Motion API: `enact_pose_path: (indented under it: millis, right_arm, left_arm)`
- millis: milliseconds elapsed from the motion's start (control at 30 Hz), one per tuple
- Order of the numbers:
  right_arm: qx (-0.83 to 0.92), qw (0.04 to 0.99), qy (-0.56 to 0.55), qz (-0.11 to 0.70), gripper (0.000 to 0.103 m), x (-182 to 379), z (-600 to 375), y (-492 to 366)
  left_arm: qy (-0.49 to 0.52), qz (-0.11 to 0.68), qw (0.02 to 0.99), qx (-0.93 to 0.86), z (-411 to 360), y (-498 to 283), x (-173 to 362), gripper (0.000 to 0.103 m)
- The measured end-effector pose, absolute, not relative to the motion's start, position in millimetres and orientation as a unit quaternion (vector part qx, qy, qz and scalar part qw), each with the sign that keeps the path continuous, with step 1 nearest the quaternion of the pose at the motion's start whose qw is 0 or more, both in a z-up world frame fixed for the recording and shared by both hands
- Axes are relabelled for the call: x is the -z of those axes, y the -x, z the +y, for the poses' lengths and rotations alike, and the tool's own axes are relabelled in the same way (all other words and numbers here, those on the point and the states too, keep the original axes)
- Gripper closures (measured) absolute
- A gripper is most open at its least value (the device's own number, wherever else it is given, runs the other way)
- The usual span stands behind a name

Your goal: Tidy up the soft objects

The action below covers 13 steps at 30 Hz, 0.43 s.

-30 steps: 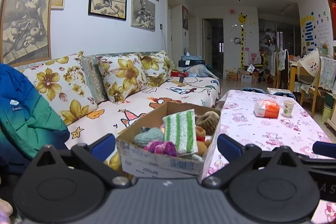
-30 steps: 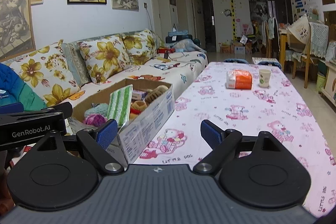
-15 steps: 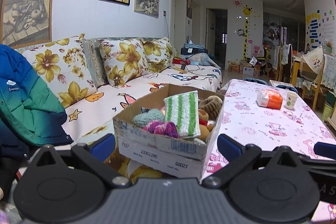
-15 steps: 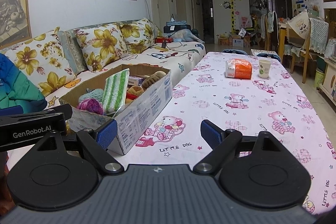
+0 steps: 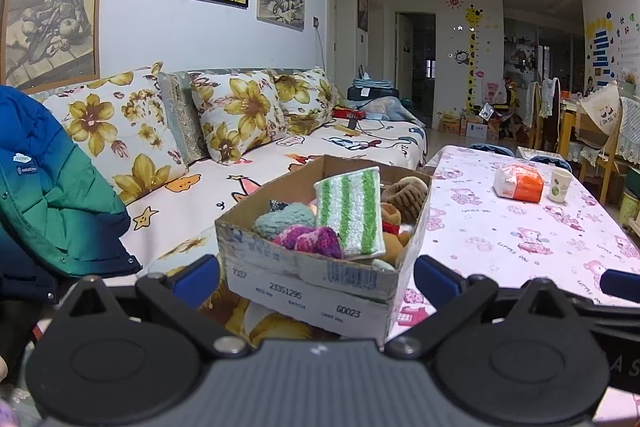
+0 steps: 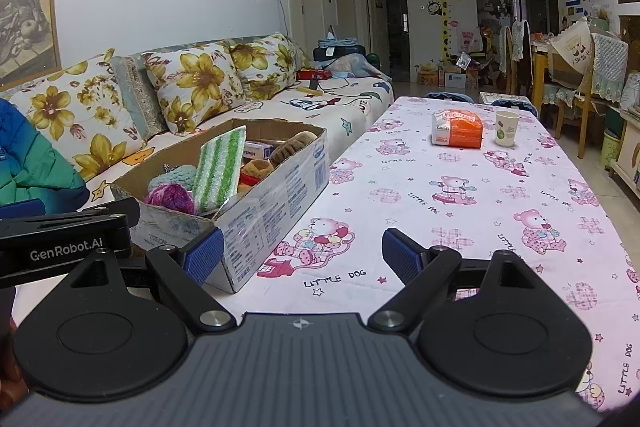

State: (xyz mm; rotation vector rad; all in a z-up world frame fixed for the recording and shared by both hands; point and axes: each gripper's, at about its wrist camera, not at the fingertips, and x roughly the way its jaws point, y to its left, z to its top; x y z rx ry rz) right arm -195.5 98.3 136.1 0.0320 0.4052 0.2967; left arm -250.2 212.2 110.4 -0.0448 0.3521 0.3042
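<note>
left wrist view: the left gripper [image 5: 316,277] has its jaws spread wide and holds nothing, its blue ribbed pads [image 5: 198,277] flanking the near end of a cardboard box [image 5: 304,285]. the box is shallow, rectangular, corrugated brown with a worn printed front and a barcode label. it sits at the edge of a table [image 5: 520,227] covered in a smooth pink cloth printed with bears, beside the sofa [image 5: 248,171]. inside the box the soft objects are piled: a fluffy green-and-white striped pad [image 5: 350,217] standing on edge, a teal knitted piece [image 5: 282,221], a purple-pink yarn ball [image 5: 308,241] and a brown plush toy [image 5: 404,193]. far down the table lie an orange-and-white plastic pack [image 5: 518,183] and a paper cup [image 5: 559,185]. a quilted blue-green jacket [image 5: 44,195] lies at the left.

right wrist view: the right gripper [image 6: 302,257] is also wide open and empty above the tablecloth, its left pad [image 6: 204,255] just beside the box's glossy taped long side [image 6: 276,195]. the striped pad [image 6: 220,167] leans upright in the box. part of the left gripper's black body [image 6: 64,239] shows at the left, near the box's near end.
</note>
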Motion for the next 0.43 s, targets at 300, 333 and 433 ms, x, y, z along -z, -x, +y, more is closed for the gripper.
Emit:
enact_pose_path:
  millis: [300, 333, 433]
  right_arm:
    - [-0.155, 0.967, -0.034, 0.198, 0.000, -134.3, 85.4, 186.8]
    - [-0.155, 0.967, -0.041, 0.196, 0.000, -135.3, 81.2, 185.1]
    - [-0.147, 0.970, -0.061, 0.186, 0.000, -143.2, 63.7, 176.2]
  left_arm:
    - [0.034, 0.180, 0.974, -0.132, 208.3, 238.6, -111.3, 0.001]
    - [0.033, 0.182, 0.974, -0.130, 205.1, 235.6, -112.5, 0.001]
    - [0.017, 0.187, 0.974, -0.129, 189.7, 224.5, -115.0, 0.001]
